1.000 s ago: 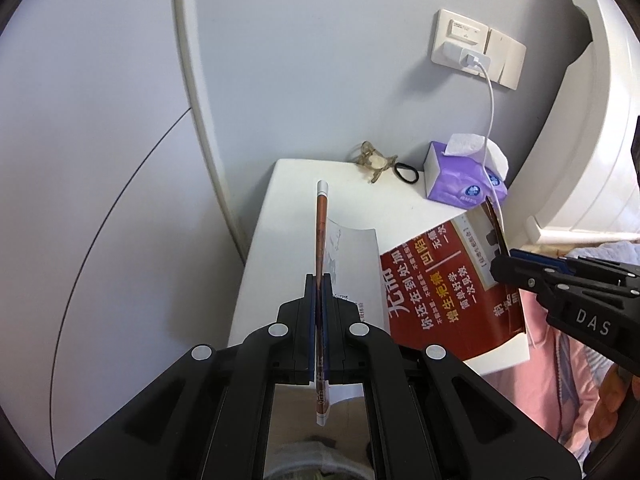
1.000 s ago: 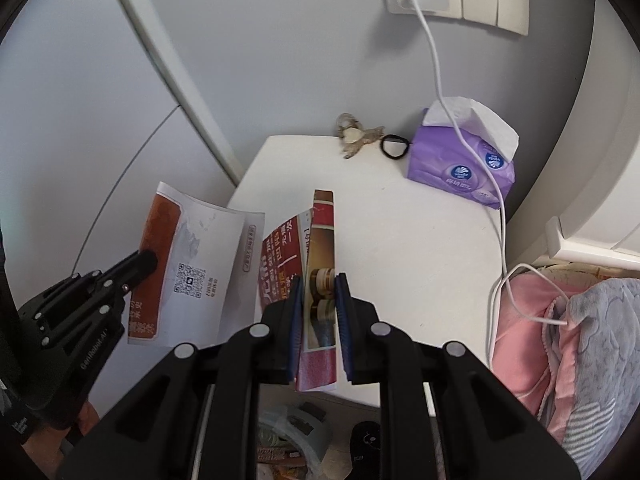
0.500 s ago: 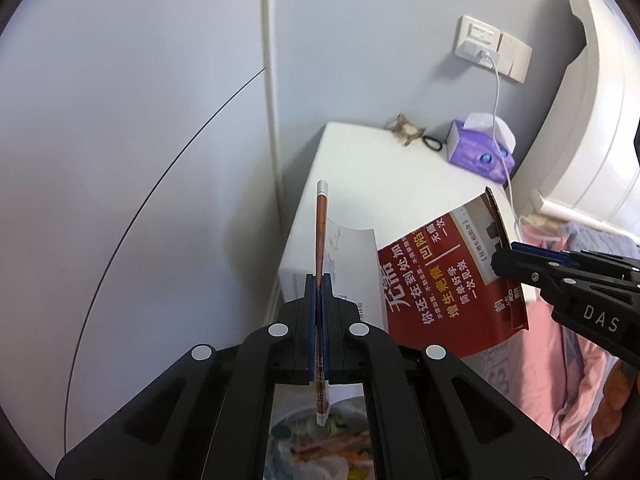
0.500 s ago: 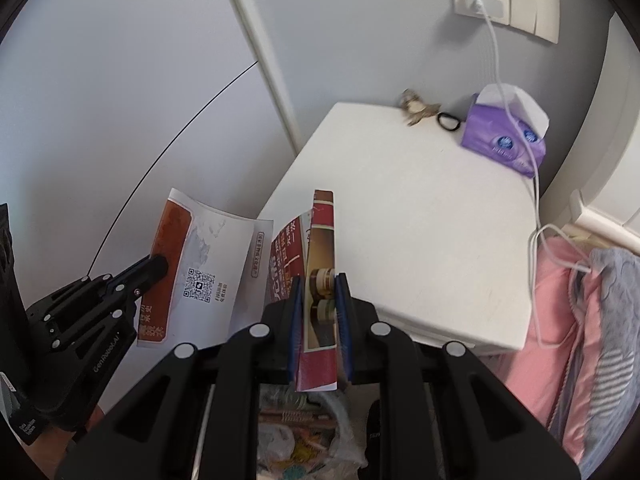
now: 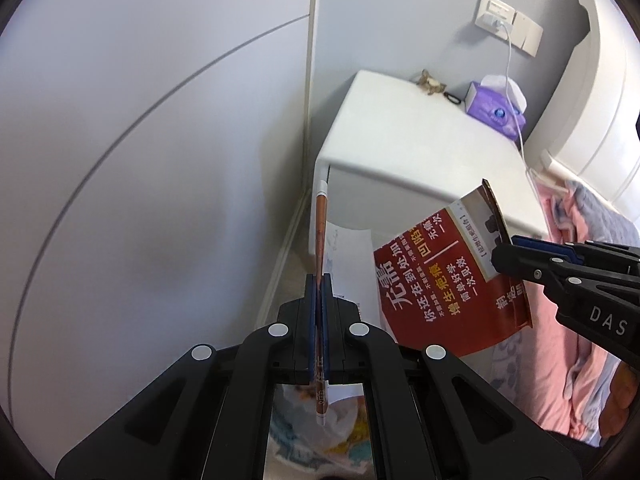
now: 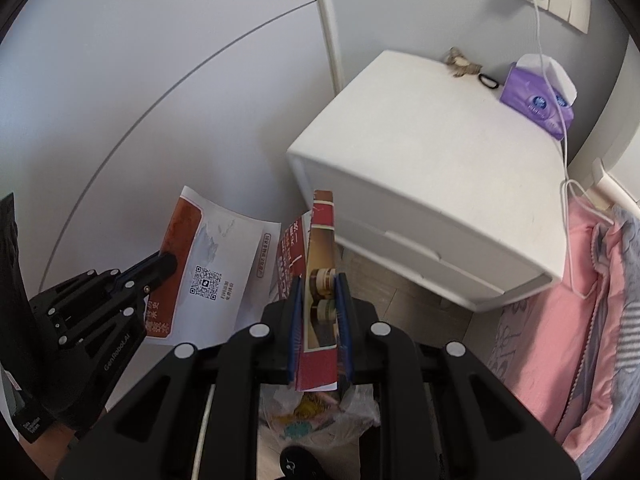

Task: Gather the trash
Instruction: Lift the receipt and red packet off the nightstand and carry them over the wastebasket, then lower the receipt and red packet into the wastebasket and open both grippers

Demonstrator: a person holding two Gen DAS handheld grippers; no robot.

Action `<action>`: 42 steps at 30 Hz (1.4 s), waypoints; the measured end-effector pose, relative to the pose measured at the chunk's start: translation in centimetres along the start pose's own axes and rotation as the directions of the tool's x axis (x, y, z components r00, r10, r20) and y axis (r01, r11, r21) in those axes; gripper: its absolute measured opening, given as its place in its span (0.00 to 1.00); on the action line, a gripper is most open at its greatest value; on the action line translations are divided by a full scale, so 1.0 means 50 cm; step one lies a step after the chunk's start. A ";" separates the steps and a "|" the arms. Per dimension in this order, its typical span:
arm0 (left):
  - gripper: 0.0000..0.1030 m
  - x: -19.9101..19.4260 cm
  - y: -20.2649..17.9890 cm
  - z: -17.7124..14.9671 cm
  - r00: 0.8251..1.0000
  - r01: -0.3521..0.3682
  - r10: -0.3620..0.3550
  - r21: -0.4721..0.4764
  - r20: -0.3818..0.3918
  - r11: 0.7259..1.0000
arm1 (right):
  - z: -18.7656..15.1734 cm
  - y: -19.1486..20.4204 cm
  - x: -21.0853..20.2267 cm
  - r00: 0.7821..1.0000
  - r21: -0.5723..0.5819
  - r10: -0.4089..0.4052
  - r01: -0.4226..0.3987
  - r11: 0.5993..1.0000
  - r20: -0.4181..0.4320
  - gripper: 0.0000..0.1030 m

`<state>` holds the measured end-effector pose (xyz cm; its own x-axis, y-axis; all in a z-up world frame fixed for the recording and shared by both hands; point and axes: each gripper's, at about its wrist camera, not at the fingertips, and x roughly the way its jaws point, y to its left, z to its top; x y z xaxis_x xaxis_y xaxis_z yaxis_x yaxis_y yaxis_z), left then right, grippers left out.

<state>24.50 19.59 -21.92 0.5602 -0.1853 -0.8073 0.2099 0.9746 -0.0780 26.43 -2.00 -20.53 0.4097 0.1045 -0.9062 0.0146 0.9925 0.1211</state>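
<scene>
- My left gripper [image 5: 319, 296] has its fingers pressed tight together on a thin flyer [image 6: 212, 268]. I hold it by one edge so it hangs flat and does not fold up.
- In my left view the flyer looks like a thin stick, because I see it from the side.
- My right gripper [image 6: 319, 312] has its fingers clamped on a red leaflet [image 5: 448, 276]. It is folded and thicker, so these fingers sit a little way apart with the paper filling the gap.
- I hold the two papers side by side, near each other but not touching as far as I can tell. That way I can carry both at once.
- Both grippers point down at the floor. Right under them is a trash bag [image 6: 320, 416] with bright wrappers inside. I think the papers go in there, so I keep them over the bag.
- The white counter [image 6: 432, 168] is off to the side, by the bed. It carries a tissue pack [image 6: 536, 100], keys [image 6: 460, 64] and a hair tie. Those do not look like trash, so I think they stay where they are.
- A white cable [image 6: 560, 92] hangs from the wall plug across the tissue pack. It is well away from my fingers.
- Next I would need to spread the fingers so the papers fall in. The flyer is light and may float to one side of the bag.
</scene>
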 end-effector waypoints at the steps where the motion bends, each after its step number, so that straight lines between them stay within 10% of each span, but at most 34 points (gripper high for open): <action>1: 0.01 -0.001 0.005 -0.014 1.000 0.001 -0.001 -0.004 -0.004 1.000 | -0.007 0.005 0.003 1.000 -0.005 0.001 -0.001 1.000 -0.005 0.17; 19: 0.01 0.078 0.064 -0.232 0.989 0.035 -0.039 -0.028 -0.142 0.999 | -0.195 0.056 0.154 0.984 -0.093 -0.022 0.006 0.996 -0.176 0.17; 42: 0.01 0.343 0.083 -0.406 0.929 0.003 -0.048 -0.124 -0.367 0.992 | -0.272 0.031 0.440 0.929 -0.281 -0.045 -0.064 0.957 -0.366 0.17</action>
<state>18.73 23.00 -47.98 0.2161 -0.1730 -0.9609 0.1106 0.9822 -0.1520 23.08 2.69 -45.79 0.0460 0.0755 -0.9961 -0.2689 0.9613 0.0604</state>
